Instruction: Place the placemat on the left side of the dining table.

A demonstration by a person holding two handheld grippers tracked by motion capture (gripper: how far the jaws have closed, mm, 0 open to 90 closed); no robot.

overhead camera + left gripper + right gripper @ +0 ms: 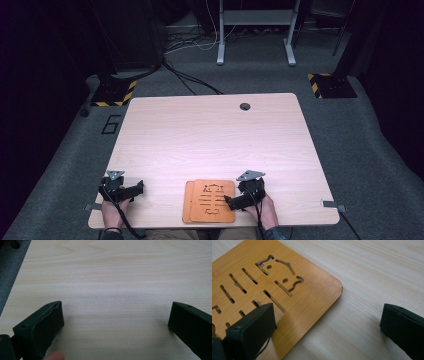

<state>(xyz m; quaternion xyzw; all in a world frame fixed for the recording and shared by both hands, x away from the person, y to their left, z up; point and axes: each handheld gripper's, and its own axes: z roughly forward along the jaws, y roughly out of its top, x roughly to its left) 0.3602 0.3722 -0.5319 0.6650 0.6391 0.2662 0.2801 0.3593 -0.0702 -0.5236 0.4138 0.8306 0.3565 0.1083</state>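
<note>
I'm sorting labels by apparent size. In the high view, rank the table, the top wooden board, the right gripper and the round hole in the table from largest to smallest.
1. table
2. top wooden board
3. right gripper
4. round hole, which lies farther from the camera, so its true size is less certain.

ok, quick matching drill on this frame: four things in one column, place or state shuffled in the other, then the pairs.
1. left gripper
2. right gripper
3. wooden boards
4. table's round hole

A. near the far edge
B. stacked at the near edge, slots cut through the top one
C. open over bare tabletop
D. open, one jaw over a board's edge

Pairs: 1-C, 2-D, 3-B, 4-A
</note>
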